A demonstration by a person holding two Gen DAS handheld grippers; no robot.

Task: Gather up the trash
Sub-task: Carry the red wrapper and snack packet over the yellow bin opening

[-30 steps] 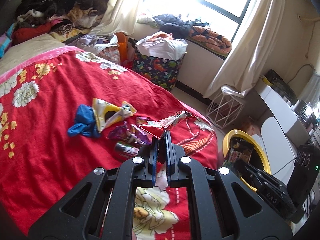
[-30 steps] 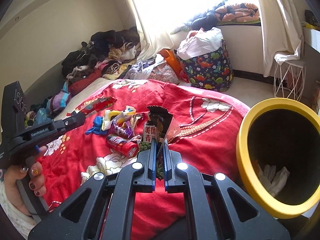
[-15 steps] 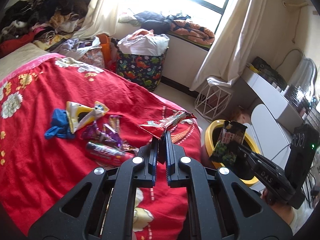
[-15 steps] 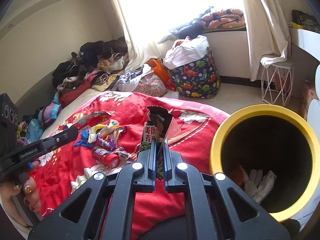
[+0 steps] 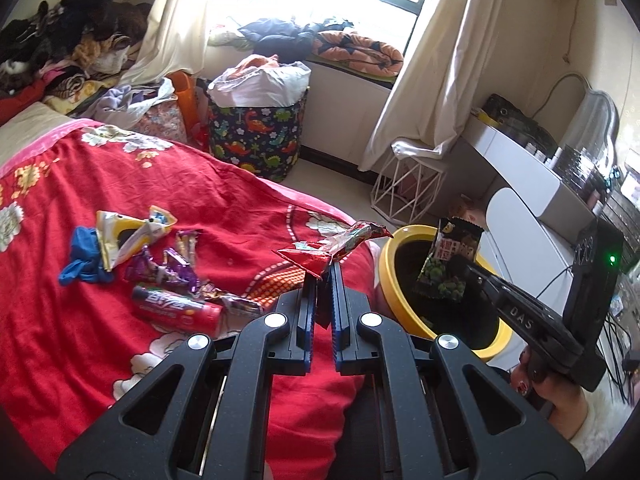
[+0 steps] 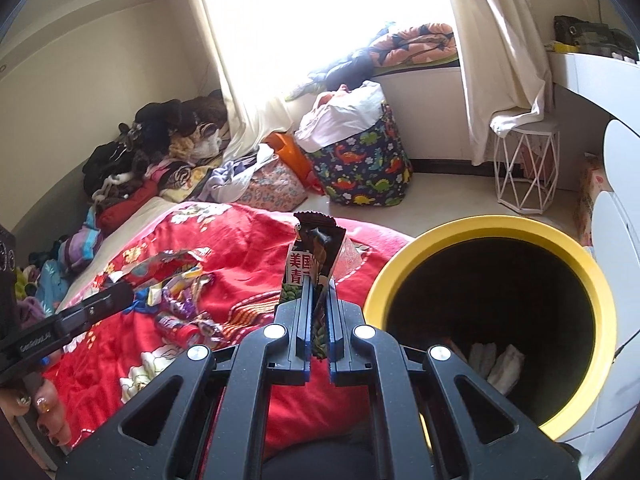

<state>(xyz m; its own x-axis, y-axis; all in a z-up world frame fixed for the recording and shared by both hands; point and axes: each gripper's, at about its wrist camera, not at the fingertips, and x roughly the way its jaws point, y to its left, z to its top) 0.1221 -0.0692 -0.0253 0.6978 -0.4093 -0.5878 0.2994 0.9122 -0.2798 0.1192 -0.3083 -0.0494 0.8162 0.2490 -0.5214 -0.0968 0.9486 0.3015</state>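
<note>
A bedroom cleanup, mid-carry: I am holding the left gripper (image 5: 323, 276) clamped on a crumpled red wrapper (image 5: 334, 246) and the right gripper (image 6: 316, 284) clamped on a dark snack packet (image 6: 314, 250), and both are swinging away from the litter on the red bedspread (image 5: 200, 208) toward the yellow bin (image 6: 592, 280). Compared with a second ago, the bin's dark mouth is filling far more of the right wrist view and sitting closer to centre, and in the left wrist view the snack packet is now hanging over the bin's yellow rim, where earlier it was showing low against the bin's inside. That means, as I am judging it, the packet is nearly placed for release, while the red wrapper is trailing, hanging over the bed's edge just short of the rim. A red can (image 5: 176, 312), purple wrappers (image 5: 168, 268), a yellow packet (image 5: 128, 236) and a blue cloth (image 5: 84, 260) are waiting on the bedspread, so more trips are coming.
</note>
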